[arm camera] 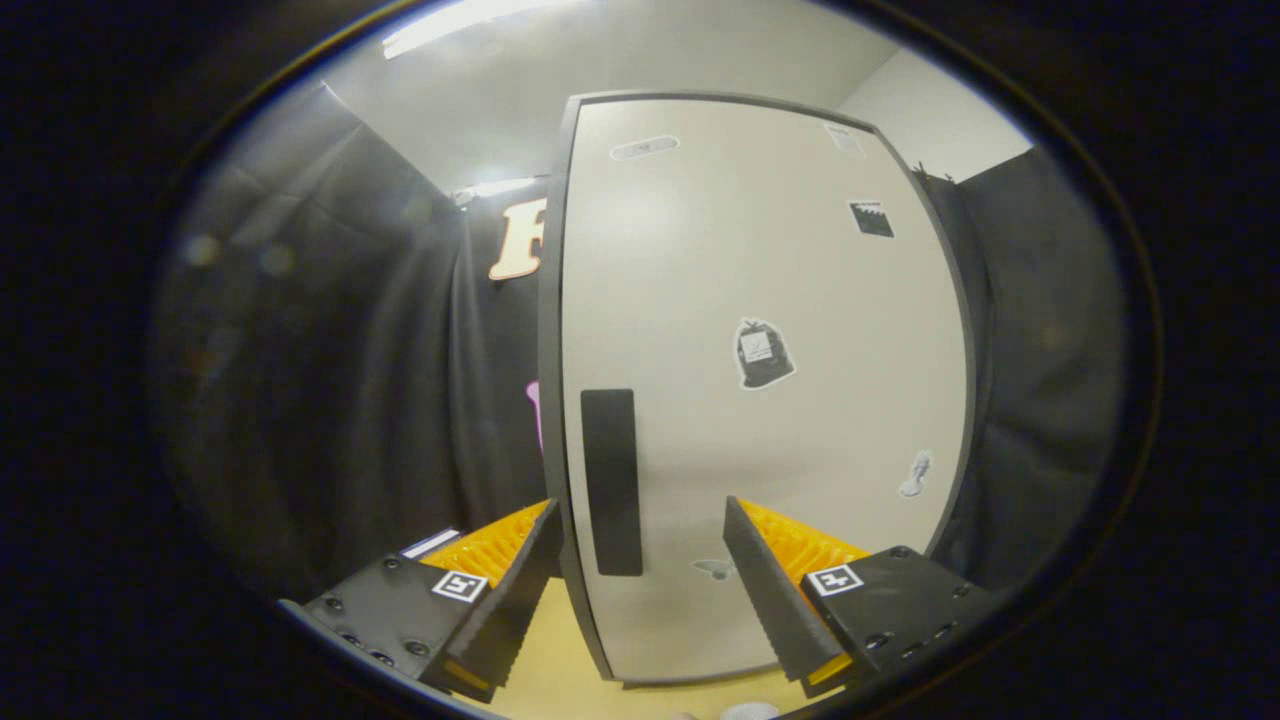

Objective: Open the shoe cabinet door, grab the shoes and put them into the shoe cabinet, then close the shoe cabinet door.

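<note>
Up close on the shoe cabinet door (760,400) now, pale panel with a dark frame, standing tall just ahead of the gripper (640,545). Fingers spread wide, released, nothing clamped between them. Dark handle (611,480) sitting right in the gap, nearer the left finger, close to the door's left edge. Left fingertip reaching past that dark edge; right fingertip in front of the pale face. Contact with either: cannot tell from here.

Why lined up like this? Judging by the task, straddling the handle edge looks like the set-up for pulling the door open, or for pushing it home at the end; which of the two, hard to call from one glimpse. Door appears flush and facing square on, so probably closed. No shoes to report.

Orientation: door's long axis vertical, top bowed by the lens, bottom edge just above the yellowish floor (560,660). Handle a slim upright strip, long axis also vertical, parallel to the door edge beside it, placed low on the panel. So hinges likely on the far right side, swing outward toward the camera, a guess only.

Small stickers scattered over the panel: a dark bag-shaped one (763,352) mid-door, a little dark square one (871,218) higher to the right. Black cloth wall (380,380) hanging on both sides of the cabinet.
</note>
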`<state>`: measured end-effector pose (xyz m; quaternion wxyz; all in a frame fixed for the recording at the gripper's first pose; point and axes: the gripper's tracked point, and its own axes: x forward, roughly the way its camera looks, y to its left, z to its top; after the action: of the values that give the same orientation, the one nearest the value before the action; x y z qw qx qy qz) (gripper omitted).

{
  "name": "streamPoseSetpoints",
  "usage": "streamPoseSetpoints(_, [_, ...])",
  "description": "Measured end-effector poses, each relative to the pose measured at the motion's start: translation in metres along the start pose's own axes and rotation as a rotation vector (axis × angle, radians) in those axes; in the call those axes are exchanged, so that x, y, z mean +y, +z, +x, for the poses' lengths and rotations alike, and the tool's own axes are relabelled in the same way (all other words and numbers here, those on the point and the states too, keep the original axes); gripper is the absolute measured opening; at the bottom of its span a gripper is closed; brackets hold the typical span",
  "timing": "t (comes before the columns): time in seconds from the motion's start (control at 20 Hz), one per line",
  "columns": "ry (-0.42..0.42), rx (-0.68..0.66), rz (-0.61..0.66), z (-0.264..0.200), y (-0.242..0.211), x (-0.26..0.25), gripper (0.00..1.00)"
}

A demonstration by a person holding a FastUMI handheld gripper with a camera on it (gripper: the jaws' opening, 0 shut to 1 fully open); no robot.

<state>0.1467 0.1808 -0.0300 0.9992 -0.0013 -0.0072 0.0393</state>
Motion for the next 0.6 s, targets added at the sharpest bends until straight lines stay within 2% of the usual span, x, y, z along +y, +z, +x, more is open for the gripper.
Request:
streamPoseSetpoints(0.3, [-0.047, 0.007, -0.012, 0.035, -0.007, 0.007, 0.96])
streamPoseSetpoints(0.6, [-0.073, 0.002, 0.002, 0.048, -0.007, 0.012, 0.64])
